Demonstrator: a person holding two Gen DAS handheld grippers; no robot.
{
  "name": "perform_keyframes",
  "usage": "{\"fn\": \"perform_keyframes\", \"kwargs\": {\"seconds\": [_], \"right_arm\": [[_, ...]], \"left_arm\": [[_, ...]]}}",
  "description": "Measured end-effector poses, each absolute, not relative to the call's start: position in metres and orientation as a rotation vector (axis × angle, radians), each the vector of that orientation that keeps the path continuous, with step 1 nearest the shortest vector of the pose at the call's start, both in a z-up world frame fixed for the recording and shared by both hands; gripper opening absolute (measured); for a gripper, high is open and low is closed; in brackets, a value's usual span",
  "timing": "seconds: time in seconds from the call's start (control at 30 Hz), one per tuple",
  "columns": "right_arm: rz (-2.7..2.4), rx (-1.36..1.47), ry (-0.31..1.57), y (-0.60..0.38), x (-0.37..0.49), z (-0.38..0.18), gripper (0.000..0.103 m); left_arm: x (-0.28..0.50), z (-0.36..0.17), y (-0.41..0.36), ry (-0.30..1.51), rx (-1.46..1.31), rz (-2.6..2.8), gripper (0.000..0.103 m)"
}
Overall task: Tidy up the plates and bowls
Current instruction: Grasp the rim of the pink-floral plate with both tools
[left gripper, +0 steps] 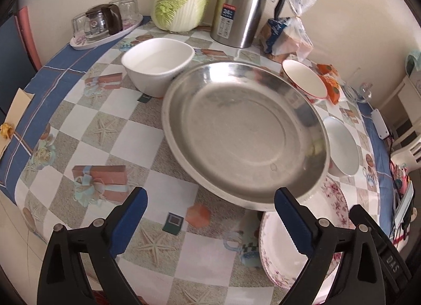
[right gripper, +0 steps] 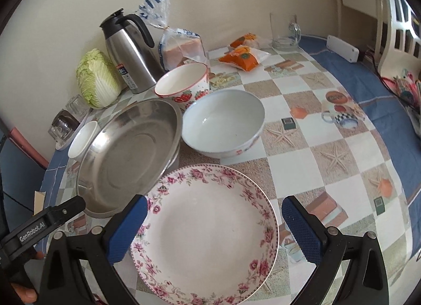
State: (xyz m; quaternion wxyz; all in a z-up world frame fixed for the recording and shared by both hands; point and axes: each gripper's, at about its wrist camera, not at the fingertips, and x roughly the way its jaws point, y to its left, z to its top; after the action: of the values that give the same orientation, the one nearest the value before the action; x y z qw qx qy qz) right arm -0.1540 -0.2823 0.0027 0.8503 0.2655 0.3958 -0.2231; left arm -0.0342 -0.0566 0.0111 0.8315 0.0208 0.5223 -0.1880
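Both grippers spread, holding nothing. Left gripper faces the steel pan, tilted, possibly propped on something. Right gripper over the floral plate near the bench's front edge.

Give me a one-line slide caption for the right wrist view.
Open right tool hovers over floral plate, beside tilted steel pan and white bowl.

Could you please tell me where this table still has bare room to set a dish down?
Bare cloth lies right of the floral plate and pale bowl, toward the blue border. The back is crowded: steel plate, strawberry bowl, thermos, cabbage.
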Motion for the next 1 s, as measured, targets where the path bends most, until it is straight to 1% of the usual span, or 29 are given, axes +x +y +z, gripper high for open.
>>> {"fn": "perform_keyframes", "kwargs": {"seconds": [0.13, 0.37, 0.4, 0.47, 0.5, 0.57, 0.63, 0.67, 0.7, 0.73, 0.77, 0.83, 0.87, 0.93, 0.97, 1.0], "right_arm": [[-0.471, 0.658, 0.889, -0.295, -0.157, -0.014, 0.103], [-0.496, 0.723, 0.954, -0.307, -0.161, -0.031, 0.103], [-0.499, 0.732, 0.956, -0.309, -0.162, -0.032, 0.102], [-0.503, 0.747, 0.956, -0.312, -0.163, -0.034, 0.097], [-0.499, 0.754, 0.951, -0.313, -0.164, -0.035, 0.091], [-0.491, 0.772, 0.945, -0.315, -0.165, -0.037, 0.085], [-0.483, 0.783, 0.947, -0.316, -0.166, -0.04, 0.07], [-0.482, 0.787, 0.953, -0.316, -0.166, -0.041, 0.067], [-0.483, 0.79, 0.957, -0.317, -0.166, -0.043, 0.06], [-0.483, 0.797, 0.959, -0.318, -0.167, -0.044, 0.05], [-0.482, 0.807, 0.96, -0.319, -0.169, -0.046, 0.046], [-0.482, 0.823, 0.96, -0.323, -0.171, -0.048, 0.039], [-0.48, 0.829, 0.957, -0.324, -0.172, -0.049, 0.037], [-0.488, 0.831, 0.957, -0.326, -0.174, -0.05, 0.028], [-0.492, 0.831, 0.957, -0.327, -0.175, -0.051, 0.026], [-0.496, 0.832, 0.958, -0.328, -0.176, -0.051, 0.022]], "left_arm": [[-0.038, 0.003, -0.068, 1.165, 0.072, -0.445, 0.097], [-0.044, -0.005, -0.082, 1.215, 0.091, -0.499, 0.097], [-0.044, -0.007, -0.085, 1.23, 0.1, -0.498, 0.097], [-0.047, -0.011, -0.091, 1.246, 0.117, -0.497, 0.097], [-0.048, -0.012, -0.094, 1.25, 0.121, -0.495, 0.097], [-0.05, -0.014, -0.098, 1.259, 0.116, -0.5, 0.097], [-0.051, -0.017, -0.102, 1.273, 0.108, -0.508, 0.095], [-0.051, -0.019, -0.105, 1.283, 0.106, -0.513, 0.089], [-0.051, -0.021, -0.107, 1.29, 0.106, -0.516, 0.085], [-0.052, -0.024, -0.109, 1.299, 0.108, -0.517, 0.075], [-0.051, -0.026, -0.111, 1.309, 0.111, -0.517, 0.068], [-0.051, -0.03, -0.114, 1.329, 0.106, -0.523, 0.065], [-0.05, -0.032, -0.116, 1.338, 0.099, -0.528, 0.062], [-0.049, -0.037, -0.118, 1.355, 0.085, -0.53, 0.055], [-0.048, -0.039, -0.12, 1.364, 0.081, -0.528, 0.052], [-0.047, -0.042, -0.121, 1.373, 0.078, -0.525, 0.05]]}}
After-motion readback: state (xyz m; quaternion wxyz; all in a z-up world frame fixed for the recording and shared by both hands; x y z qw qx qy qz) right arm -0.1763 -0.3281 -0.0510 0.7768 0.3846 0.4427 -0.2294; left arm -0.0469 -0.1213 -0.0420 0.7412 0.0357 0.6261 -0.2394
